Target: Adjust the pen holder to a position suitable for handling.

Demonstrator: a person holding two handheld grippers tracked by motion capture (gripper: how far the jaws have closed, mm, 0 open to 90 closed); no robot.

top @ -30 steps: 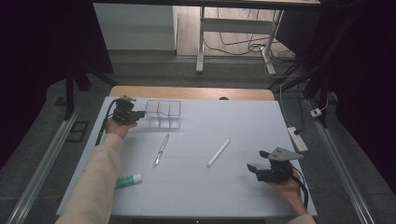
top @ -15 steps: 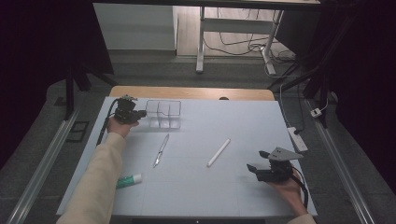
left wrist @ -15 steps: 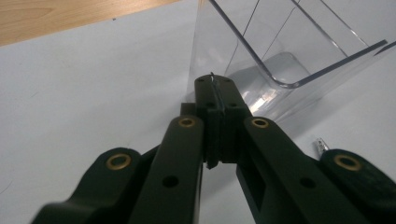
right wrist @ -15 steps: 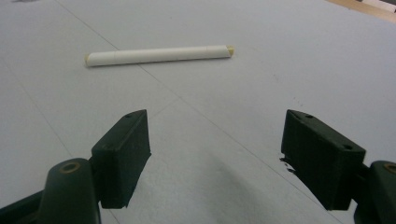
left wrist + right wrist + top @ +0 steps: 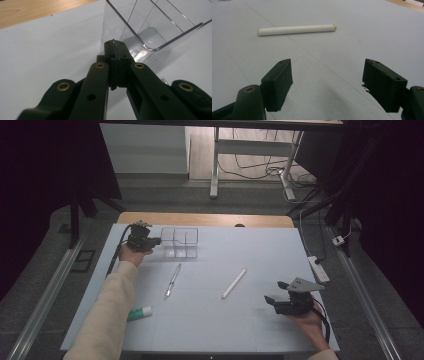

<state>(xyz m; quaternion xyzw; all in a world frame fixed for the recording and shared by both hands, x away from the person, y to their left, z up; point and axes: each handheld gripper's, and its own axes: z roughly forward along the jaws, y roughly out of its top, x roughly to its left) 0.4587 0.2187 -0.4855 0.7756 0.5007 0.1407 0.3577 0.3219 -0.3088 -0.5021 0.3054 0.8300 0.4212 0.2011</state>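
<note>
Left gripper (image 5: 156,240), upper left of the high view, jaws clamped together on the thin wall of the clear plastic organizer (image 5: 181,242), seen pinched between its pads in the left gripper view. Right gripper (image 5: 275,300), lower right, jaws spread wide and holding nothing above the worktop (image 5: 240,320). Ahead of it lies a white stick (image 5: 234,283); mid-frame a pen (image 5: 172,281); lower left a glue stick (image 5: 140,313).
</note>
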